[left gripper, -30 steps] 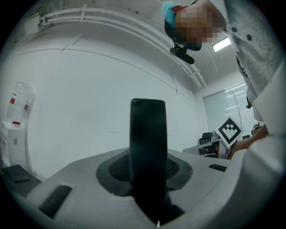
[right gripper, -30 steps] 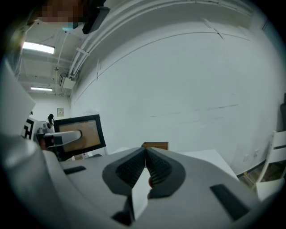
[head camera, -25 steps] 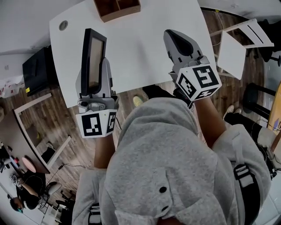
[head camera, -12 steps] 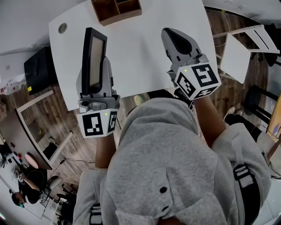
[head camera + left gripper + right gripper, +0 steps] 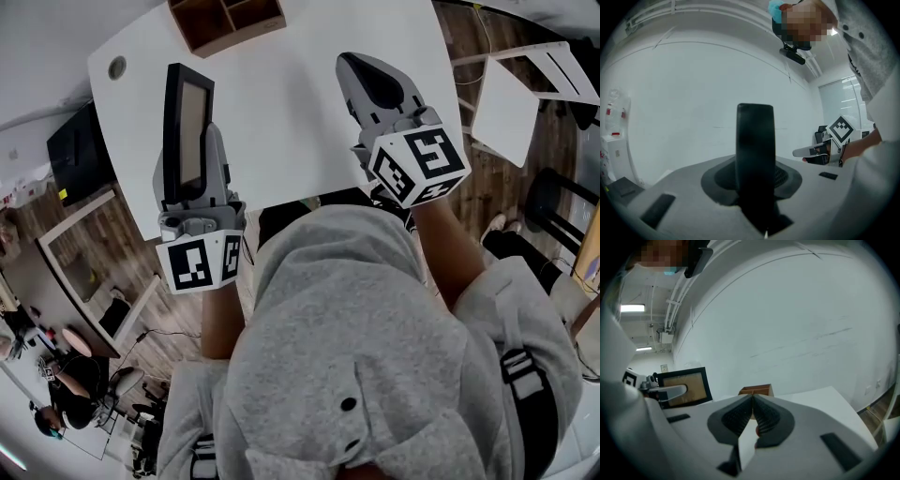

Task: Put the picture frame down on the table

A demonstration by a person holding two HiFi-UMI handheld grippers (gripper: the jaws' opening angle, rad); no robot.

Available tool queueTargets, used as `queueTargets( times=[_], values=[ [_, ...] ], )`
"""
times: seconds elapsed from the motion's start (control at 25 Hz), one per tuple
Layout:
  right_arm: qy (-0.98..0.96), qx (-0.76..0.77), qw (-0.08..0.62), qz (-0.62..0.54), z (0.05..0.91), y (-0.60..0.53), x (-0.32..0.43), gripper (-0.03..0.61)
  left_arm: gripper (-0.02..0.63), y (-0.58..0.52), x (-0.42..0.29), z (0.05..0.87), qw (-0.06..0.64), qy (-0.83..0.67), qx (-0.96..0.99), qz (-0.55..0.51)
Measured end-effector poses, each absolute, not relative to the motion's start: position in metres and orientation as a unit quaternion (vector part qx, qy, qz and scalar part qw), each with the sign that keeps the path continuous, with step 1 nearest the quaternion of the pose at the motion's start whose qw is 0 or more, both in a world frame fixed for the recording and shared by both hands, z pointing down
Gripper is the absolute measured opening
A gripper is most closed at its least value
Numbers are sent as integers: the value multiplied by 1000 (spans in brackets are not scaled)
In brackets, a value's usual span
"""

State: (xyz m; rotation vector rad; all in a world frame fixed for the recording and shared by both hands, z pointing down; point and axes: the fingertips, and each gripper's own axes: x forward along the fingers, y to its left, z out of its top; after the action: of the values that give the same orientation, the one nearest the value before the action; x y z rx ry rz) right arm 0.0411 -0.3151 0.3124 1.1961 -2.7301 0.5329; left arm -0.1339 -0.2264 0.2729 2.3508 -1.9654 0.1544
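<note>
Item: picture frame (image 5: pixel 187 112), one; black border, flat tan-brown panel inside, rectangular and thin; no damage that I can see.

Position: pinched between the jaws of my left tool (image 5: pixel 192 178); in the left gripper view its dark edge (image 5: pixel 755 145) rises straight up out of the gap, jaws pressed to either face; it stands upright on its short side, the panel facing toward my right tool.

Right tool (image 5: pixel 352 70): jaws pressed together, nothing between them; it hangs well apart from the frame, off to the right of my left tool; from it the frame (image 5: pixel 684 386) shows face-on at the left.

Desk (image 5: pixel 281 122): white, bare beneath and ahead of both tools; a wooden compartment box (image 5: pixel 225 19) sits beyond the tool tips at the far edge.

Progress: frame in grasp and carried over the desk's near left part; not yet laid down, by my reckoning; whether its lower edge touches the desk I cannot tell, since the tool body hides it.

Remaining: lower the frame to the desk just ahead of my left tool; spread the jaws; draw the tool clear.
</note>
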Motion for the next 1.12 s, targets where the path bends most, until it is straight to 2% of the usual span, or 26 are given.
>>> queueTargets(
  times=[1.12],
  values=[
    [-869, 449, 101, 181, 332, -292, -12, 26, 121, -218, -191, 331, 105, -593, 797, 47]
  ],
)
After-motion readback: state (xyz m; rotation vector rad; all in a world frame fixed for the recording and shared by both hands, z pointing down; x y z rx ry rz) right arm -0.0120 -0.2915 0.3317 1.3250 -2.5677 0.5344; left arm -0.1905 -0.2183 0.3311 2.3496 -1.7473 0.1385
